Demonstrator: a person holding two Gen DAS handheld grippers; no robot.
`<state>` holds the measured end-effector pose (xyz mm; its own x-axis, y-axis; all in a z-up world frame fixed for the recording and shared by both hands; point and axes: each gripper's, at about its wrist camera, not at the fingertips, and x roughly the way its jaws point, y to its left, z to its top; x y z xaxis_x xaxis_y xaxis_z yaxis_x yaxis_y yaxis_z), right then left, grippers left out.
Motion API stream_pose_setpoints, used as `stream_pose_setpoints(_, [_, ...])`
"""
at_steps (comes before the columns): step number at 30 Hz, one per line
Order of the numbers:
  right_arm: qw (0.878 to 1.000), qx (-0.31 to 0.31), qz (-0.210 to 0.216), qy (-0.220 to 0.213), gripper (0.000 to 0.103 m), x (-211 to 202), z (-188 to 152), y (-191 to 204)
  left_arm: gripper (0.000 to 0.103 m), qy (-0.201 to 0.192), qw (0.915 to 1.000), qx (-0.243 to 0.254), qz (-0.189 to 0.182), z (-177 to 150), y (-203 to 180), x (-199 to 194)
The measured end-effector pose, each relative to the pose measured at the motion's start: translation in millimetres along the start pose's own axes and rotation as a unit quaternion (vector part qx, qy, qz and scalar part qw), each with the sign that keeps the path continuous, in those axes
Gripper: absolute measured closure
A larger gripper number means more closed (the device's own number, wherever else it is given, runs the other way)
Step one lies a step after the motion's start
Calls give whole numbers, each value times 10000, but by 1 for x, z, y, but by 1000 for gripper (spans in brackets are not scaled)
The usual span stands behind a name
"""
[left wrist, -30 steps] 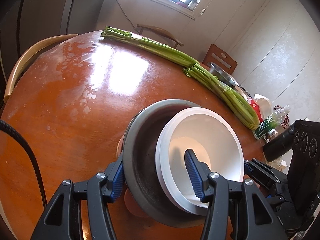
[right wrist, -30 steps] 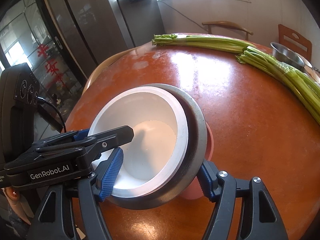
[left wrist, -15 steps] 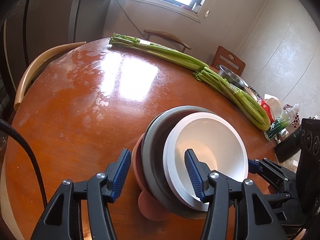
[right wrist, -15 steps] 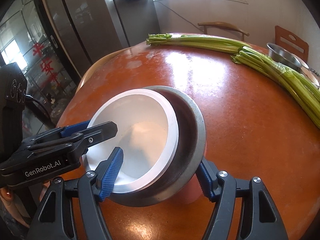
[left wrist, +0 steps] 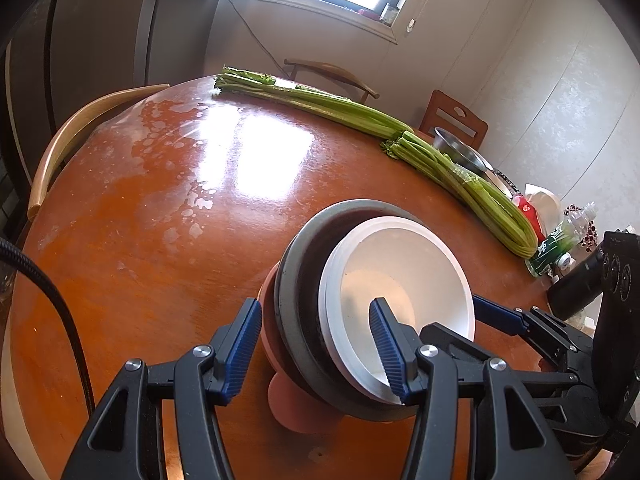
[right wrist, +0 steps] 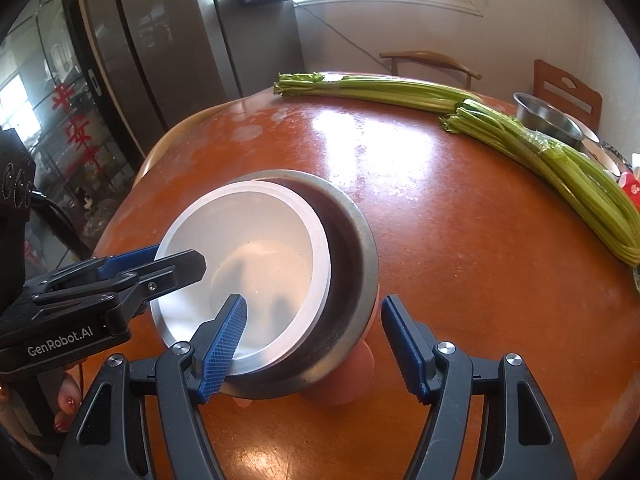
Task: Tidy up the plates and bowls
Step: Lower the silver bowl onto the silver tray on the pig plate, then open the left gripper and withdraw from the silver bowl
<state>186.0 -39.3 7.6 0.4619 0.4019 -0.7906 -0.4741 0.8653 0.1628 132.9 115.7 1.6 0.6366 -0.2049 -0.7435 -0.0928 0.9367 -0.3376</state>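
Item 1: nested stack, near edge of the round orange desk (left wrist: 168, 216). White bowl (left wrist: 400, 280) sits off-centre inside a grey bowl (left wrist: 298, 280), which rests in a pink footed bowl (left wrist: 304, 408). From the left wrist view the whole stack tilts toward 3 o'clock; only the pink foot seems to touch the desk.

Item 2: my left tongs (left wrist: 314, 346). Spread wide, gripping nothing. 1 pad is outside the grey rim, the other inside the white bowl.

Item 3: my right tongs (right wrist: 314, 346). Likewise spread, straddling the near rims at 6 o'clock. I cannot tell whether either pad touches.

Item 4: bystanders. Celery bundles (right wrist: 540, 152) from 12 to 2 o'clock, steel bowl (right wrist: 546, 118) beyond them, both well apart from the stack.

Risks, as I judge them:
- With neither pair closed, the leaning stack could roll off its small foot.
- Closing across 2 rims at once may pinch unevenly and pop the white bowl out.
- The glossy desk offers little friction, so a nudge could slide the stack toward the edge.
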Motion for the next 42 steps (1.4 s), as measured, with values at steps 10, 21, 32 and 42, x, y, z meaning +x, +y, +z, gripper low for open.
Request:
stream_pose_setpoints(10, [9999,-23,-23,-126,31,-12,-3,2,47,-84,9999,50,97,-4,-5,-10])
stream_pose_setpoints(21, [9996,-35,-1,-273,31,-26,-6,1,47,-246,9993,201,212,-9,-13,-21])
stream_pose_setpoints(32, [9982,-74,-38,-595,31,-56,-28,0,47,-449,9972,468,366,-30,-35,-47])
stream_pose_setpoints(42, [9970,-6,-183,-758,31,-81,-79,-1,46,-406,9953,669,566,-72,-51,-58])
